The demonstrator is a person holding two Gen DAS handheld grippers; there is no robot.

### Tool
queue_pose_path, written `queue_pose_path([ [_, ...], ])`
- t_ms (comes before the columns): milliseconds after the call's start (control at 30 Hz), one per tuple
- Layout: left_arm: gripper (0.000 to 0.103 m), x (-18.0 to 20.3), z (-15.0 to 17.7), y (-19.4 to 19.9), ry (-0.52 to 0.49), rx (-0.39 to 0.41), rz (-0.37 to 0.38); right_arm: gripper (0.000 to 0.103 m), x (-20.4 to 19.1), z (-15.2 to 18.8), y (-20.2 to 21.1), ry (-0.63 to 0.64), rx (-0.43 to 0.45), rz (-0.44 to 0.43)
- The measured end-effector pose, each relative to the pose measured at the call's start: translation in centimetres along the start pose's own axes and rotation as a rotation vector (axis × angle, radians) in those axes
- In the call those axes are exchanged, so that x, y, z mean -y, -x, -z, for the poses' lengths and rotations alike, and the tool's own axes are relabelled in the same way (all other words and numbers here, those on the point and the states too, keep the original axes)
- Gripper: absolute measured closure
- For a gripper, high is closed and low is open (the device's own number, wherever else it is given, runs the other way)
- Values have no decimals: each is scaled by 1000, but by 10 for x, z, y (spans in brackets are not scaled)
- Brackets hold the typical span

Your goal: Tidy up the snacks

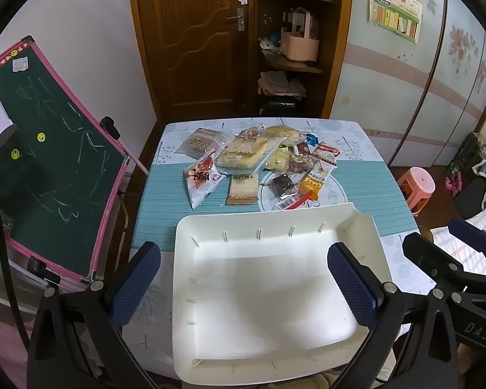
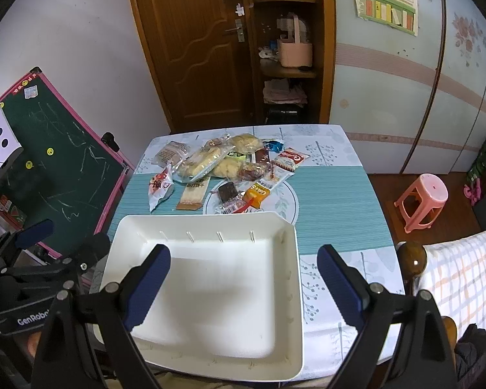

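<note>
A pile of wrapped snacks [image 1: 262, 162] lies at the far middle of the table, also in the right wrist view [image 2: 223, 168]. It holds a red and white packet [image 1: 201, 178], a cracker pack [image 1: 241, 189], bread bags [image 1: 243, 154] and an orange packet [image 1: 311, 188]. An empty white tray [image 1: 184, 259] sits at the near edge, also in the right wrist view [image 2: 295, 291]. My left gripper [image 1: 243, 285] is open and empty above the tray. My right gripper [image 2: 243, 285] is open and empty above the tray's right side.
The table [image 1: 388, 201] has a teal runner and a floral cloth. A green chalkboard [image 1: 48, 168] stands close on the left. A pink stool [image 2: 421, 201] and a bed with a wooden post [image 2: 411, 259] are on the right. A brown door and shelves [image 1: 288, 48] stand behind.
</note>
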State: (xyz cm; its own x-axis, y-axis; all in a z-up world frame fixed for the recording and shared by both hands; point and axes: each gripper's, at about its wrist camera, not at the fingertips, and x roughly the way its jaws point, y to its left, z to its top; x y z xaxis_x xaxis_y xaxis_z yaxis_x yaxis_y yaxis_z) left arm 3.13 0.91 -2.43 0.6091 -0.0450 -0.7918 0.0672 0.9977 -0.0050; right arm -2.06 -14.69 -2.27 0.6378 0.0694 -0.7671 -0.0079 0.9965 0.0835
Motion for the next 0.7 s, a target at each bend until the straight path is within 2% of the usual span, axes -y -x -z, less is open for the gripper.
queue_pose_path([
  [167, 1, -5, -18, -4, -21, 20, 15, 10, -4, -12, -11, 24, -12, 9],
  [233, 1, -11, -31, -5, -40, 23, 35, 10, -4, -19, -16, 28, -24, -2],
  [300, 1, -21, -49, -5, -46, 34, 22, 10, -2, -31, -19, 29, -30, -15],
  [400, 1, -40, -80, -5, -29, 54, -3, 10, 2, -54, -19, 38, -4, 3],
  [500, 1, -59, -110, -9, -22, 42, 7, 10, 5, -84, -17, 56, 44, 26],
  [633, 1, -78, -150, -25, -8, 42, 0, 10, 8, -120, -22, 77, 83, 43],
  [700, 1, -82, -170, -46, -10, 35, -26, 10, 10, -137, -31, 81, 86, 48],
])
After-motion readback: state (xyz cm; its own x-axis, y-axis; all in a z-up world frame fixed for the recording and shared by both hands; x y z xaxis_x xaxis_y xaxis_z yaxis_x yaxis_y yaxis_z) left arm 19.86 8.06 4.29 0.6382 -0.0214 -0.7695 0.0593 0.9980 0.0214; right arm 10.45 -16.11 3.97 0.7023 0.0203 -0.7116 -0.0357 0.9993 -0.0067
